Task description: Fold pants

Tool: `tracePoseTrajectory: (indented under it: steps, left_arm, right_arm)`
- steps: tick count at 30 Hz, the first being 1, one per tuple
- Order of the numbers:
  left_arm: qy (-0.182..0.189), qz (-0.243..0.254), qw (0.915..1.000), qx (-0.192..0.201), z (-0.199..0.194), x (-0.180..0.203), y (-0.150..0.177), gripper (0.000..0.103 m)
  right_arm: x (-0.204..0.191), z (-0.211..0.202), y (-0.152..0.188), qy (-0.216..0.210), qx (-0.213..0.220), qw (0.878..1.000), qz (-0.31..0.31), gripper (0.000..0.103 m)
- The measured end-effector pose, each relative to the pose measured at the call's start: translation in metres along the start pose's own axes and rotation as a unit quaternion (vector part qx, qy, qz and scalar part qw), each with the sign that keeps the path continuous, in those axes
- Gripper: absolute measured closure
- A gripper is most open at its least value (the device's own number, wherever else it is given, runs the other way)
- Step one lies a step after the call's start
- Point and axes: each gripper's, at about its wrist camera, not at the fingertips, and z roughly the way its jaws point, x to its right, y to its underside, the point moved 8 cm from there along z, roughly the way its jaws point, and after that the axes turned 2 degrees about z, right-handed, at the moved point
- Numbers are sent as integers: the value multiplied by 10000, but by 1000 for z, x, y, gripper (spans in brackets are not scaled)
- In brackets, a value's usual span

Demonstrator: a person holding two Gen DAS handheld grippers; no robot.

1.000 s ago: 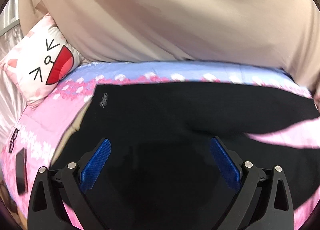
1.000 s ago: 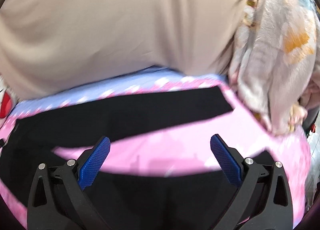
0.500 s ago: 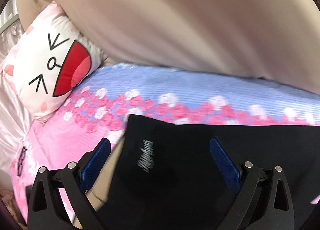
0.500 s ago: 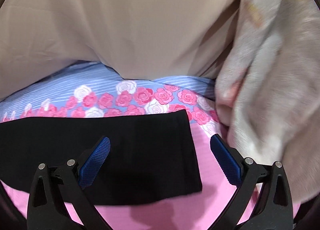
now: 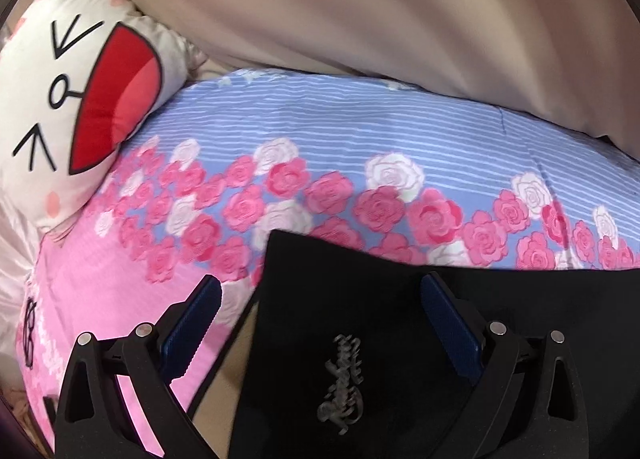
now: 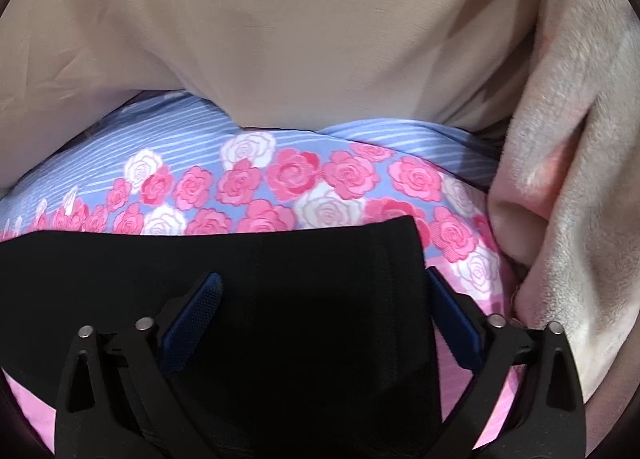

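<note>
A: Why is each hand-held gripper at an end of the pants [image 5: 420,339]?

B: To lift both ends together. The left hand-held gripper [image 5: 320,323] is spread over the logo corner; the right hand-held gripper [image 6: 322,319], jaws just easing inward, straddles the other corner, probably not pinching yet. The pants lie flat on the bed [image 5: 320,131] beneath both

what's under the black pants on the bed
The black pants lie flat on the rose-print bedsheet, pink and blue wherever it shows around them. A beige strip peeks out at their left edge. Anything else beneath is covered.
</note>
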Motion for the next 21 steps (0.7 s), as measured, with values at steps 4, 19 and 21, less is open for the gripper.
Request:
tracePoseTrajectory:
  steps: [4, 19, 21]
  left_arm:
    - [185, -11, 9998, 43, 2, 9, -2, 26]
    - [1071, -421, 9907, 728, -111, -3, -4, 75]
    - [1152, -405, 9886, 877, -136, -7, 3, 75]
  right_arm:
    - [-13, -5, -1, -155, 91, 9998, -124, 56]
    - [-35, -94, -17, -535, 845, 9949, -101, 88]
    - [-37, -118, -13, -609, 1013, 9929, -129, 88]
